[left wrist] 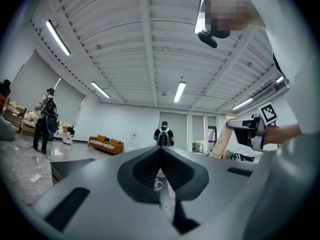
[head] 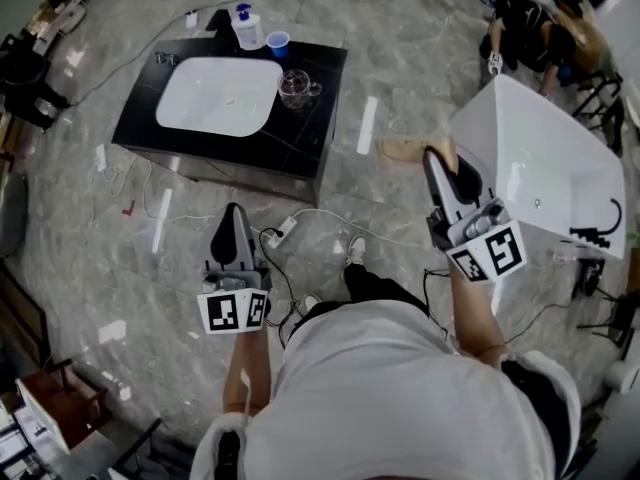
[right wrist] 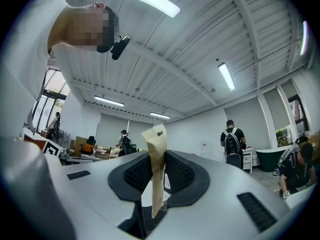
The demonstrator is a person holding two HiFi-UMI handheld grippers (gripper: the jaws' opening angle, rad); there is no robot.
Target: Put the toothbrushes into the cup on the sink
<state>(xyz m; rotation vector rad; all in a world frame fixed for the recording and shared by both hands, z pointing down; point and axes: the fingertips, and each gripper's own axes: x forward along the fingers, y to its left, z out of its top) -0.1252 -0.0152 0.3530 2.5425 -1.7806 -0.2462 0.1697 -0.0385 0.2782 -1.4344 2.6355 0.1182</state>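
Note:
A white sink (head: pixel 215 95) is set in a black counter (head: pixel 310 138) at the far left. A clear glass cup (head: pixel 296 88) stands on the counter right of the basin. My right gripper (head: pixel 437 156) (right wrist: pixel 156 159) is shut on a toothbrush in a tan paper wrapper (head: pixel 405 151) (right wrist: pixel 156 154); the wrapper sticks out past the jaws. It hangs in the air well right of the counter. My left gripper (head: pixel 234 210) (left wrist: pixel 161 151) is shut with nothing in it, held in front of the counter. In the left gripper view, the cup (left wrist: pixel 158 185) shows through the slit below the pads.
A blue cup (head: pixel 278 43) and a pump bottle (head: pixel 247 28) stand at the counter's back edge. A white bathtub (head: pixel 540 168) is close on the right. Cables and a power strip (head: pixel 283 231) lie on the marble floor. A person (head: pixel 540 28) crouches at the far right.

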